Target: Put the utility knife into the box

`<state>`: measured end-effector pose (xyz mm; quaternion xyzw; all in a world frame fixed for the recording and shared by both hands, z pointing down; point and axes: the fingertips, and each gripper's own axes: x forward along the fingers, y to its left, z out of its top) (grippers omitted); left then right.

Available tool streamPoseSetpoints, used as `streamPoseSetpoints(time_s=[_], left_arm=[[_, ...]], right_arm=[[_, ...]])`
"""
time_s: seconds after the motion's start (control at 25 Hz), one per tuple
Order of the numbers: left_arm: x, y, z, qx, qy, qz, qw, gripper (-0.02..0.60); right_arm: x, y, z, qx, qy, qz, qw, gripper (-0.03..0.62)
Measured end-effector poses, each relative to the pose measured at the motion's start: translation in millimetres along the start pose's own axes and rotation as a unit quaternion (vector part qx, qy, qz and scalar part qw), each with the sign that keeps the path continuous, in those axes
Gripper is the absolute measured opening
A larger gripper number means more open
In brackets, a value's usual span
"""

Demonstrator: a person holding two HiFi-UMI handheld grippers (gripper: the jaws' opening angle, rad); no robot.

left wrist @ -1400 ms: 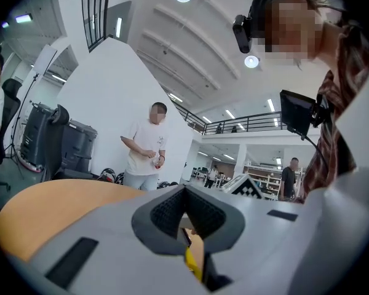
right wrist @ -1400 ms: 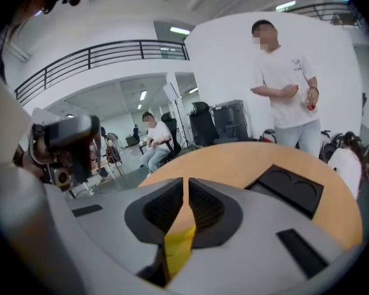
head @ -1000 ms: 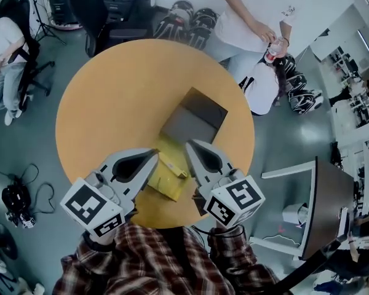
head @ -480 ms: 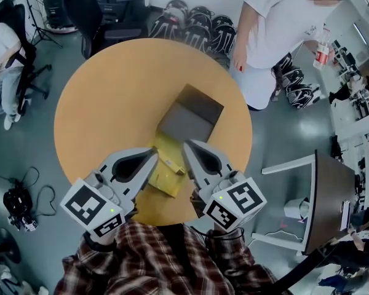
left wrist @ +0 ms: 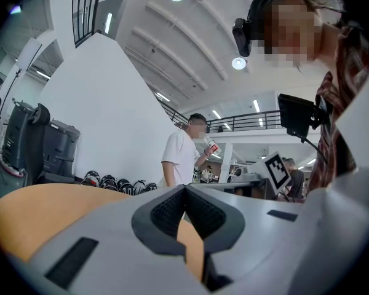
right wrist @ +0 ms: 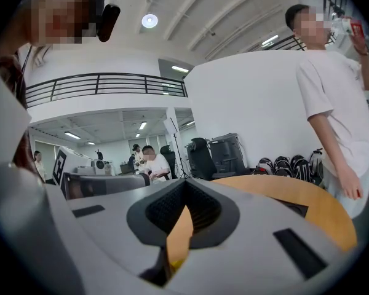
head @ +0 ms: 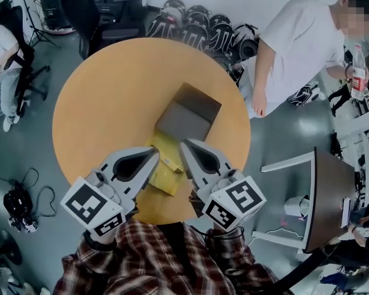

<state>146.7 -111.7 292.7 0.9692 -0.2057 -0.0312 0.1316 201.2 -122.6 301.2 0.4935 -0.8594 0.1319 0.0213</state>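
Note:
An open grey-brown box (head: pixel 187 113) sits at the middle of the round orange table (head: pixel 104 103). Just in front of it lies a flat yellow item (head: pixel 166 172) with a small pale strip on top; I cannot make out if this is the utility knife. My left gripper (head: pixel 155 153) hovers over the yellow item's left edge and my right gripper (head: pixel 183 144) over its right edge. Both are shut with nothing in them. In the left gripper view the left gripper (left wrist: pixel 186 189) points across the table, as does the right gripper (right wrist: pixel 186 183) in the right gripper view.
A person in a white shirt (head: pixel 301 48) stands off the table's far right, holding a bottle. Helmets (head: pixel 197 23) lie on the floor behind the table. Another person (head: pixel 0 54) sits at the far left. A dark desk (head: pixel 326 195) stands to the right.
The standing person in white has walked from behind the table toward the right. Both grippers stay shut over the yellow item, almost unmoved.

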Motion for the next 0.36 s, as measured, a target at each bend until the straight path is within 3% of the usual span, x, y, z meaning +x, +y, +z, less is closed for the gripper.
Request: streamPoseSetpoints(time_s=[0.36], left_arm=[[2.6, -0.1, -1.3, -0.001, 0.001, -0.001, 1.0000, 0.011]], right_arm=[[-0.4, -0.7, 0.7, 0.001, -0.002, 0.003, 1.000, 0.012]])
